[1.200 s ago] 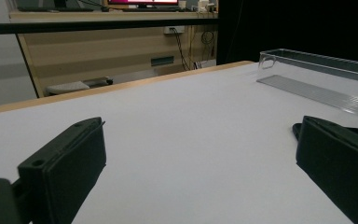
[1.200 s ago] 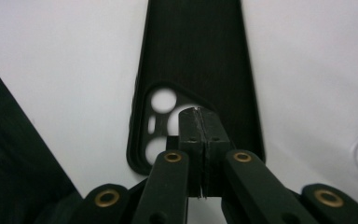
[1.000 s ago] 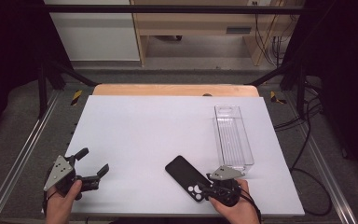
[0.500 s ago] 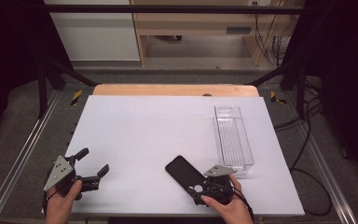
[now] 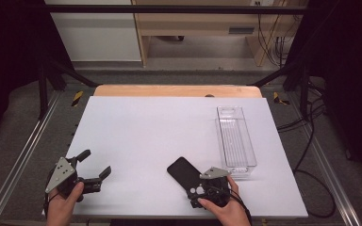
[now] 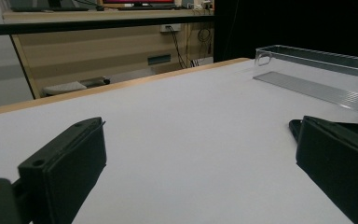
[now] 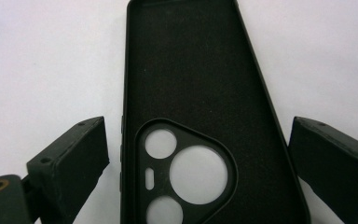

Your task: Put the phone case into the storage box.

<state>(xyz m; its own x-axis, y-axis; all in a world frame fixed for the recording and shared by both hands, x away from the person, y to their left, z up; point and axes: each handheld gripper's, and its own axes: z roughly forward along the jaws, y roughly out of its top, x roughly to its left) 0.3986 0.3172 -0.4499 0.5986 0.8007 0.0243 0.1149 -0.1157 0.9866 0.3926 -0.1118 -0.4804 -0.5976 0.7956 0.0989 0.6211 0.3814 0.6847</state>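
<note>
The phone case (image 5: 185, 173) lies flat on the white counter (image 5: 146, 136) in the lower middle of the high view, black, slim and angled toward the upper left. The right gripper (image 5: 202, 186) sits over its lower end at the bottom of the frame; its jaws have just been opening, with the case between them. A clear plastic tray (image 5: 235, 139) stands empty to the upper right, near the case but apart from it. The left gripper (image 5: 94, 169) rests at the lower left, well apart from both.

In the left gripper view, its jaws stand wide with only bare counter between them, and the tray (image 6: 317, 70) shows at the upper right.

In the right gripper view, the case (image 7: 191, 93) fills the middle with its matt inside facing up and a rounded triangular camera cut-out with several holes at the bottom. The right gripper (image 7: 198, 158) straddles it, jaws wide, a gap showing on each side. By my reading, the grasp is not yet made, and lifting and placing remain.
</note>
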